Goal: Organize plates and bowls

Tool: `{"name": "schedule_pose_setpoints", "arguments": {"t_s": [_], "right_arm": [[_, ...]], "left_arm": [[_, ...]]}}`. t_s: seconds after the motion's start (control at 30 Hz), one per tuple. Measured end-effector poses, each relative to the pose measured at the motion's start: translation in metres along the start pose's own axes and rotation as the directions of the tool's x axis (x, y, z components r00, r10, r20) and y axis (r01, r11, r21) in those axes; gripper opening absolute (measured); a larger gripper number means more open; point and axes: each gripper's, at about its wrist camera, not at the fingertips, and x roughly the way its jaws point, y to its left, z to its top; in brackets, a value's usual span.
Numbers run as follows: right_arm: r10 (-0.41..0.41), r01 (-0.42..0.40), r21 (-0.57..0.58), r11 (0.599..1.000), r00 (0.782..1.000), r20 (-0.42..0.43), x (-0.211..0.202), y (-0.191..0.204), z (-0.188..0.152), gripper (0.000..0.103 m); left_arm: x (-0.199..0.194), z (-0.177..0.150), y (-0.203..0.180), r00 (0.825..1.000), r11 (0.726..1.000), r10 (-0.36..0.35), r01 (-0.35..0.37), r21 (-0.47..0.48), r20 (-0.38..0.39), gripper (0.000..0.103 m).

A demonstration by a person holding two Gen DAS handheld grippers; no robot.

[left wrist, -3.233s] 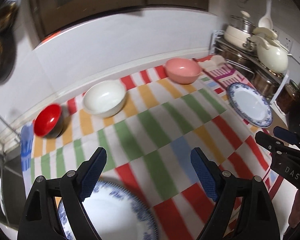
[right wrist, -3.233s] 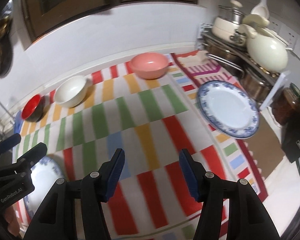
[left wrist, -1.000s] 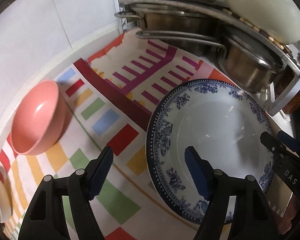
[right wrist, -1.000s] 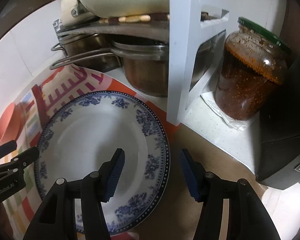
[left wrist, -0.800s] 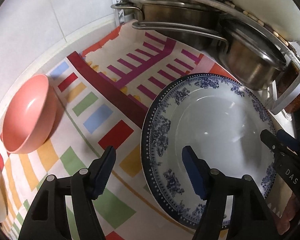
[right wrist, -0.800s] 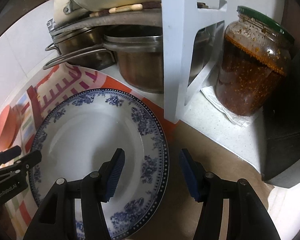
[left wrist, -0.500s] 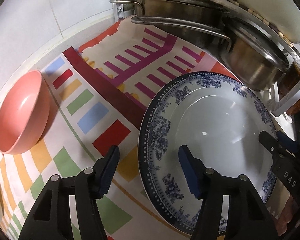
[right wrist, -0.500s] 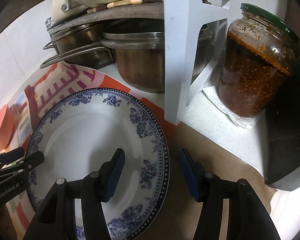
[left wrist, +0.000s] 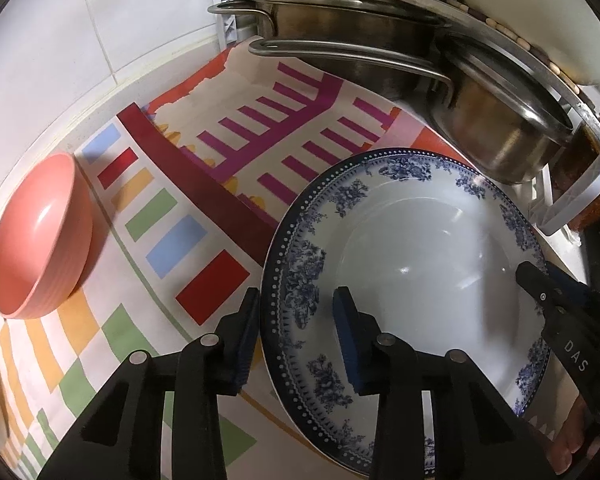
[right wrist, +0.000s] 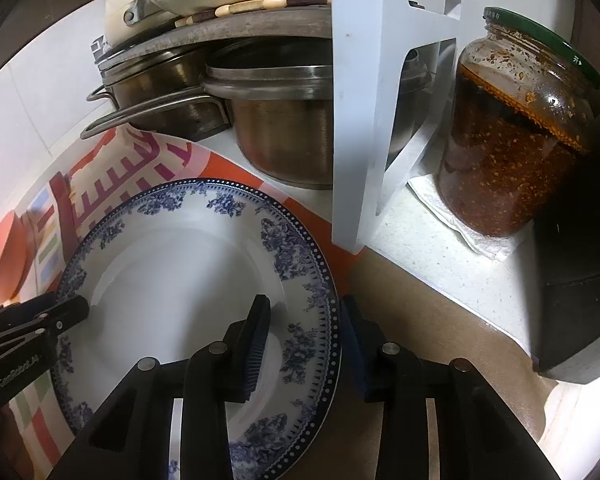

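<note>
Where the striped cloth (left wrist: 168, 240) meets the pot rack, the blue-and-white plate (left wrist: 420, 264) lies flat with nothing on it. Its left rim rests on the cloth; its right rim lies toward a brown board (right wrist: 420, 320). A pink bowl (left wrist: 36, 236) stands empty on the cloth, well apart from the plate on its left. Steel pots (left wrist: 500, 132) sit under the white rack (right wrist: 360, 120), just beyond the plate's far rim. A glass jar (right wrist: 512, 128) with a green lid holds a dark red, seedy paste nearly to the neck and stands on a folded white paper.

The left gripper (left wrist: 296, 332) straddles the plate's left rim. One finger is outside the rim over the cloth, the other is over the plate's well. Its jaws are closing, with the rim between them; whether the pads already press on it cannot be told.

The right gripper (right wrist: 304, 340) straddles the opposite rim in the same manner: inner finger over the well, outer finger over the board. Its jaws are also closing, with a small gap visible at the inner pad.

Only the right wrist view shows the jar, the rack leg and a black appliance (right wrist: 580, 280). Only the left wrist view shows the bowl's hollow and most of the cloth pattern. Each view shows the other gripper at the plate's far edge.
</note>
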Motion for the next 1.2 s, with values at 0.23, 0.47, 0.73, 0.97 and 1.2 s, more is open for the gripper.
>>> {"name": "schedule_pose_setpoints", "arguments": {"t_s": [0.23, 0.47, 0.73, 0.97, 1.2], "right_arm": [[0.007, -0.007, 0.005, 1.000, 1.000, -0.006, -0.002, -0.001, 0.000, 0.035], [0.016, -0.016, -0.012, 1.000, 1.000, 0.008, -0.015, 0.007, -0.002, 0.035], [0.023, -0.022, -0.042, 0.999, 0.999, 0.043, -0.044, 0.017, -0.004, 0.035], [0.041, -0.035, -0.078, 0.996, 0.997, 0.069, -0.078, 0.027, -0.010, 0.035], [0.080, -0.069, -0.128, 0.989, 0.993, 0.089, -0.112, 0.045, -0.019, 0.035]], "left_arm": [[-0.008, -0.004, 0.004, 1.000, 1.000, 0.012, -0.012, -0.014, 0.007, 0.036], [-0.029, -0.010, 0.014, 0.999, 1.000, 0.015, -0.014, -0.025, 0.035, 0.036], [-0.065, -0.023, 0.022, 0.997, 0.999, 0.024, -0.021, -0.036, 0.069, 0.036], [-0.104, -0.043, 0.034, 0.994, 0.997, 0.041, -0.035, -0.067, 0.098, 0.036], [-0.144, -0.070, 0.049, 0.989, 0.990, 0.083, -0.068, -0.128, 0.124, 0.036]]}}
